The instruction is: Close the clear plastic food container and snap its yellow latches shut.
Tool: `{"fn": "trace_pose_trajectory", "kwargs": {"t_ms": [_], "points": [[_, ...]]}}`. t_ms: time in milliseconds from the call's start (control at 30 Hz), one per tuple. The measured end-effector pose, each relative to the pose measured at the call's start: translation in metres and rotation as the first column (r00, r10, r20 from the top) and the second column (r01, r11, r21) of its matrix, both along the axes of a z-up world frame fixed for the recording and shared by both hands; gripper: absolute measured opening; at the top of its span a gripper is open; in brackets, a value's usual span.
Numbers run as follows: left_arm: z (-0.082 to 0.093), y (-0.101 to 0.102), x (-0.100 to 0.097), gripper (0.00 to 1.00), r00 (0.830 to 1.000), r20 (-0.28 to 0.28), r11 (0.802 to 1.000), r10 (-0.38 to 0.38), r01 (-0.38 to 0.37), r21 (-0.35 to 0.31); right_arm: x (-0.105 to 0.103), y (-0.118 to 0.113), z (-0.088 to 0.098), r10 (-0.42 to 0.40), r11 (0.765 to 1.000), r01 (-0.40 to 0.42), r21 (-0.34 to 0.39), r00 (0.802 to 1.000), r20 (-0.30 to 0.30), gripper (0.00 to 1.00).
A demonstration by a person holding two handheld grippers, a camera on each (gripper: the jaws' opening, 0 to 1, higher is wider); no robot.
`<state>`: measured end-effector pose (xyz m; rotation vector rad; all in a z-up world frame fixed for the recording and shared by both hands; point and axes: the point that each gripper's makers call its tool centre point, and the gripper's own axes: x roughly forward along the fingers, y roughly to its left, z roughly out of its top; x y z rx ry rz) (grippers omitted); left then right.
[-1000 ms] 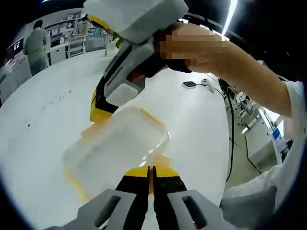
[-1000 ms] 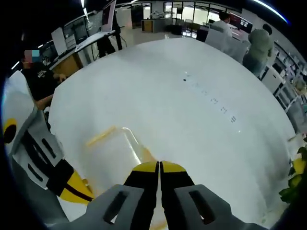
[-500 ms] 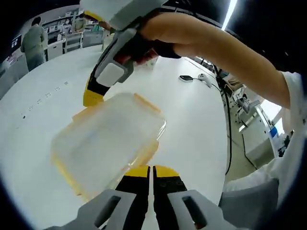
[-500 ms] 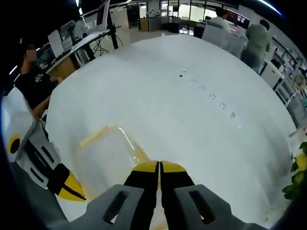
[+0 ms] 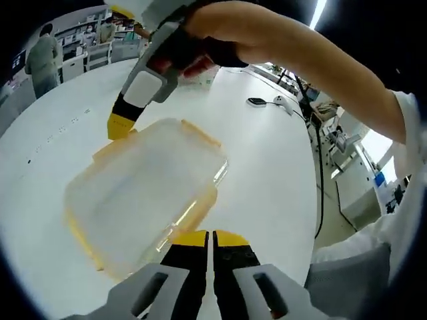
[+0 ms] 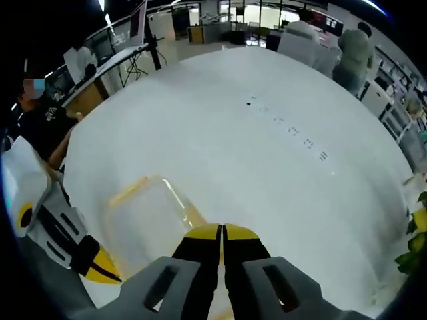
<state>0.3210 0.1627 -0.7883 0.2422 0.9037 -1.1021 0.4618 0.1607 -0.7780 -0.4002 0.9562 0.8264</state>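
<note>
Container: clear plastic food container (image 5: 143,193) is lying on the white table (image 5: 267,173) with its lid on, yellow latches (image 5: 197,212) showing along its edges.
Left gripper: left gripper (image 5: 211,239) is hovering at the container's near edge, its yellow-tipped jaws pressed together and holding nothing.
Right gripper: right gripper (image 6: 221,233), jaws likewise together and empty, is pointing its tip at the container's far corner, just beside a latch (image 5: 110,148); contact cannot be told.
Hand: a person's hand (image 5: 227,30) is gripping the right tool's handle.
Background: people (image 6: 353,57) are standing by desks beyond the table.
</note>
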Motion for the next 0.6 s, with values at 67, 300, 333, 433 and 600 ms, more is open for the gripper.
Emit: {"fn": "trace_pose_trajectory", "kwargs": {"t_ms": [67, 300, 333, 433, 600], "points": [[0.006, 0.000, 0.002, 0.00, 1.000, 0.004, 1.000, 0.002, -0.002, -0.016, 0.002, 0.001, 0.004, 0.007, 1.000, -0.007, 0.006, 1.000, 0.009, 0.00], [0.028, -0.005, 0.015, 0.00, 0.989, 0.141, 0.997, -0.038, 0.047, -0.058, 0.006, 0.010, 0.024, 0.132, 0.991, -0.134, 0.029, 0.990, 0.056, 0.01], [0.029, -0.004, 0.017, 0.00, 0.989, 0.145, 0.998, -0.025, 0.033, -0.053, 0.008, 0.008, 0.024, 0.164, 0.986, -0.165, -0.006, 0.983, 0.082, 0.04], [0.030, -0.003, 0.023, 0.01, 0.986, 0.166, 0.999, -0.019, 0.027, -0.045, 0.006, 0.004, 0.019, 0.232, 0.971, -0.225, -0.081, 0.969, 0.090, 0.06], [0.033, -0.006, 0.034, 0.12, 0.973, 0.228, 0.998, -0.034, 0.046, -0.049, -0.001, 0.008, 0.023, 0.247, 0.969, -0.246, -0.029, 0.967, 0.058, 0.11]]}}
